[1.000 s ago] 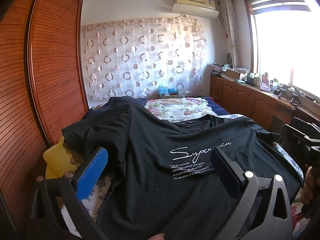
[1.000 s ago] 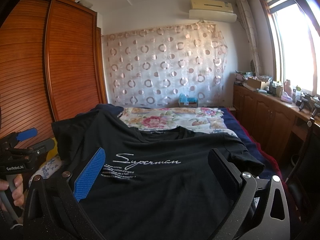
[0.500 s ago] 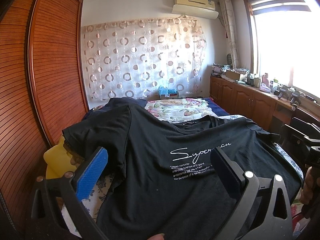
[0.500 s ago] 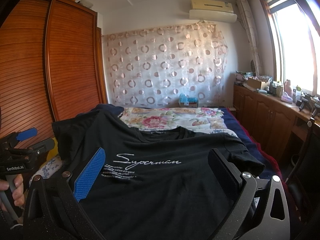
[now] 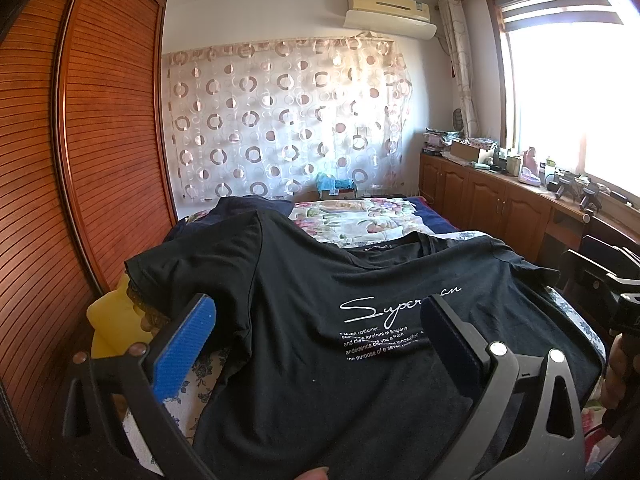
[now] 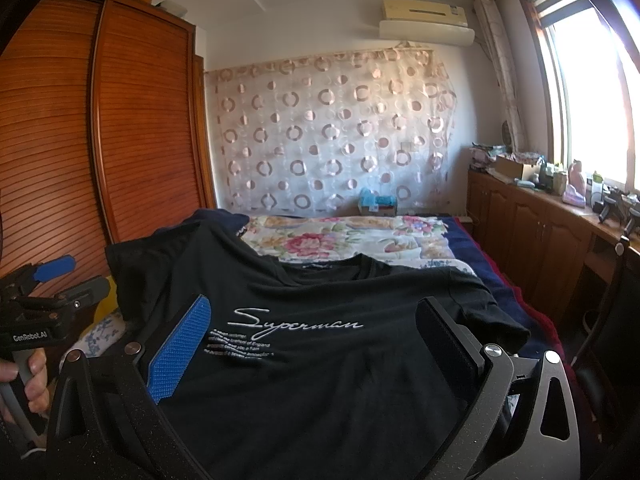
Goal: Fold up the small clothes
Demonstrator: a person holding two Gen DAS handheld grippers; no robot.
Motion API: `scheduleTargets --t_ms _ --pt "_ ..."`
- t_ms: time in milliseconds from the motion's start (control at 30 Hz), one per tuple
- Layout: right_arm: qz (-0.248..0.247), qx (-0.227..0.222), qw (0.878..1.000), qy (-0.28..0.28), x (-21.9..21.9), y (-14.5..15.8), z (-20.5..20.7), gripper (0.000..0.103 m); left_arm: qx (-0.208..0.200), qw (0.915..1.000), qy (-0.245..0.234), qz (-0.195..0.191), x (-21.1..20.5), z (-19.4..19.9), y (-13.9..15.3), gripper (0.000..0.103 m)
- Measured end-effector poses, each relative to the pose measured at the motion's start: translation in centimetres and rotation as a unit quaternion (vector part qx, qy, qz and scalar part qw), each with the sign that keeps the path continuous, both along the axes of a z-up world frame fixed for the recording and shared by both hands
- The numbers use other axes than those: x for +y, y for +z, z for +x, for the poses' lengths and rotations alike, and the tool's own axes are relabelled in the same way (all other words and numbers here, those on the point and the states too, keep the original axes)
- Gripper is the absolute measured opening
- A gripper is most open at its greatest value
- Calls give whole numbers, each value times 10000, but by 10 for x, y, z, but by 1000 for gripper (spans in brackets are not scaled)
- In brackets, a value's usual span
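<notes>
A black T-shirt [image 5: 312, 320] with white "Superman" lettering lies spread face up on the bed, collar toward the far wall; it also fills the right wrist view [image 6: 320, 344]. Its left sleeve drapes over a raised heap. My left gripper [image 5: 316, 328] hovers open above the shirt's lower left part, nothing between its fingers. My right gripper [image 6: 312, 332] is open over the lower right part, also holding nothing. The left gripper's body [image 6: 36, 320] and the hand holding it show at the left edge of the right wrist view.
A floral quilt [image 6: 344, 236] covers the bed beyond the shirt. A yellow item [image 5: 112, 320] sits under the left sleeve. A slatted wooden wardrobe [image 5: 80, 160] lines the left side; low cabinets [image 6: 532, 232] with clutter run under the window on the right.
</notes>
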State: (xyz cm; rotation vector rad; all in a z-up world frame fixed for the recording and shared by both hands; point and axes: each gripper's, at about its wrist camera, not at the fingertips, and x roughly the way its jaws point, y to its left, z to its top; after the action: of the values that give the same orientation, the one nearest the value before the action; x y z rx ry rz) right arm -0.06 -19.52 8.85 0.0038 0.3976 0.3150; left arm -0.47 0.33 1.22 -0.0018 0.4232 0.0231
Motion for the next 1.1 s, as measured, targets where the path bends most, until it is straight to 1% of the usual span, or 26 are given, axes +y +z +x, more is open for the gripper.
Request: scheduleTargets --t_ms 100,200,433,533,633,800,967,1033,1067,1100 --pt "2 -1 10000 -4 0 0 0 103 1 10000 -6 -1 0 0 0 103" --pt "-12 15 10000 21 0 -2 1 103 84 10000 -19 -35 6 5 4 103" --pt "-38 369 9986 372 22 -23 21 103 394 9992 -13 -44 32 32 -6 103" --pt "-103 520 9971 545 24 -38 32 103 501 9987 -5 -43 48 48 -18 103" --pt "-198 627 9951 736 30 -44 45 103 547 9985 44 -51 68 64 -21 103" --pt "-286 690 9926 955 39 -52 69 103 673 9976 150 -109 106 86 -23 103" --pt "-237 963 9883 1156 49 -61 94 103 747 9965 284 -255 142 102 -18 103" --pt "-267 1049 9868 1200 51 -64 104 103 780 9959 325 -313 154 110 -18 97" --pt "-260 1103 9859 1229 52 -65 108 103 807 9955 343 -351 160 113 -18 96" --pt "-258 1151 9851 1250 54 -66 112 103 816 9953 339 -398 166 117 -18 92"
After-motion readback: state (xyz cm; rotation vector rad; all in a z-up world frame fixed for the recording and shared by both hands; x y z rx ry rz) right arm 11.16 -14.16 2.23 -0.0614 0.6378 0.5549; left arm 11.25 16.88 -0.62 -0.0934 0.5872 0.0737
